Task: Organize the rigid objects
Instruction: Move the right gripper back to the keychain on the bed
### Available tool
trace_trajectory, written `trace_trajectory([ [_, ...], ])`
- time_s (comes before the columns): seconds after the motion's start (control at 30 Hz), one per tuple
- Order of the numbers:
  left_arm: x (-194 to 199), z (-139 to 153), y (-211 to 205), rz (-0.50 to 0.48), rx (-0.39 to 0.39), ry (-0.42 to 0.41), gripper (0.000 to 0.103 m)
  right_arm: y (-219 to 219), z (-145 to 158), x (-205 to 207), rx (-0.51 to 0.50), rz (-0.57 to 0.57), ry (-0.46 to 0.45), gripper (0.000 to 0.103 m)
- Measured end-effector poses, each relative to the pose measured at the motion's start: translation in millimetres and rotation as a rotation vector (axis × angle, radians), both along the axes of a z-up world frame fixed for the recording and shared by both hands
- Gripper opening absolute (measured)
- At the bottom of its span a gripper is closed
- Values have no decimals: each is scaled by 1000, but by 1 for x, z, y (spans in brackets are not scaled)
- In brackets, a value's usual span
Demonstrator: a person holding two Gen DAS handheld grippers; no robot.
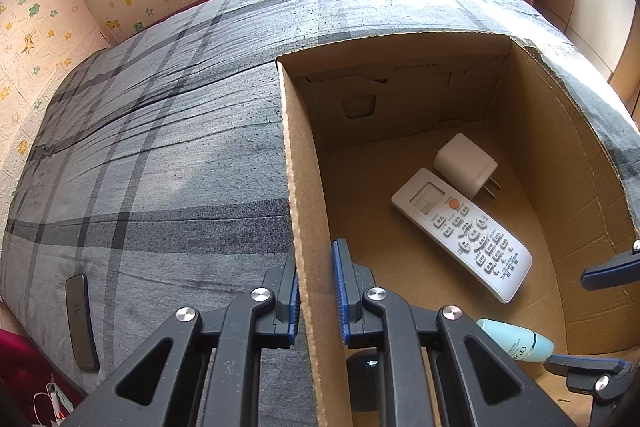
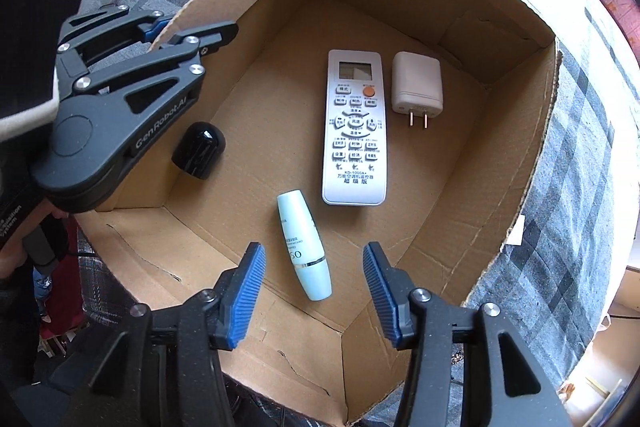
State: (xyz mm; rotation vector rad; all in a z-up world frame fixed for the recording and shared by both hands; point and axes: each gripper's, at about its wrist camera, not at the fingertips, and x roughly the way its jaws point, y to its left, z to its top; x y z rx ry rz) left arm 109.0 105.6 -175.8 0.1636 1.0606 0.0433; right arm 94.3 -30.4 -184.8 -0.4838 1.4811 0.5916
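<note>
Both tongs are being kept at the box (image 2: 516,163): the left tongs (image 1: 318,291) are being clenched on its left wall, the ribbed blue pads (image 1: 340,291) pressing the corrugated cardboard from both sides. The right tongs (image 2: 314,297) are being held released above the near edge of the floor, nothing being gripped between their pads (image 2: 250,297). A pale blue bottle (image 2: 305,251), smooth and cylindrical with a rounded top, is being seen lying below them near the near wall, its long axis running from the near edge toward the far one, the rounded end pointing at the far wall. Just beyond it a white plastic remote (image 2: 354,129), long and flat, is being shown lying near the middle of the floor, its screen end pointing at the far wall. Just beside its right edge a white boxy charger (image 2: 417,85) is lying, prongs pointing at the near wall. A glossy black rounded thing (image 2: 199,151) is resting against the left wall. The box is being carried by a grey plaid cloth (image 1: 160,147).
</note>
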Motion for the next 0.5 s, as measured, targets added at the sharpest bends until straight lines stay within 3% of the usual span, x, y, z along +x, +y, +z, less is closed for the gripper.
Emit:
trace_trajectory([
  [0.5, 0, 1, -1, -1, 7, 2, 16, -43, 57, -1, 45, -101, -86, 76],
])
